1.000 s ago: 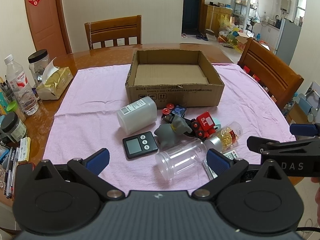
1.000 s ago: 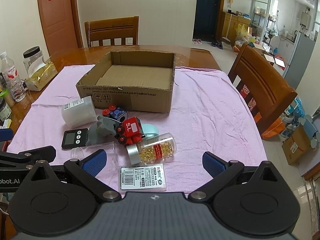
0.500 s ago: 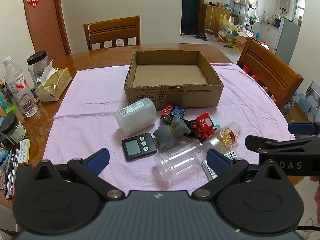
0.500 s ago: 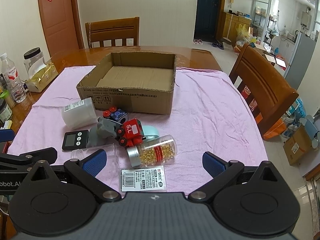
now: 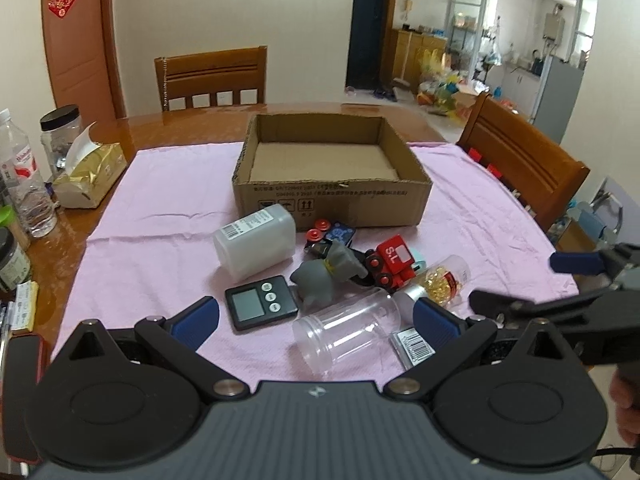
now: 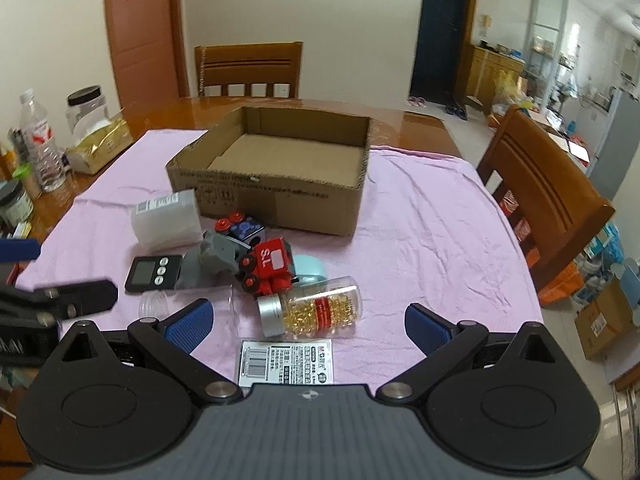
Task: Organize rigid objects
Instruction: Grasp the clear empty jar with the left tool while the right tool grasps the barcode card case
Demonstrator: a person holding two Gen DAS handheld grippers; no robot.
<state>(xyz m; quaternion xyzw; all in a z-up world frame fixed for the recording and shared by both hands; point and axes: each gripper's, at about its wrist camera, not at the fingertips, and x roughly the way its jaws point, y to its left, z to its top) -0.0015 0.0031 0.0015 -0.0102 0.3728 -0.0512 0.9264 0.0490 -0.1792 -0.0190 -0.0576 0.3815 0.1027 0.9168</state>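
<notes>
Right wrist view alone shows labelled card (image 6: 285,362) whole, beside capsule bottle (image 6: 316,311).

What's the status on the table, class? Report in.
Left tool open, right tool open, both holding nothing. Box empty; toys, jars, timer piled on the cloth in front of it. Nothing blocking the box.

wooden chair (image 5: 211,76), tissue pack (image 5: 90,176), water bottle (image 5: 26,184), pink cloth (image 5: 160,208)
</notes>
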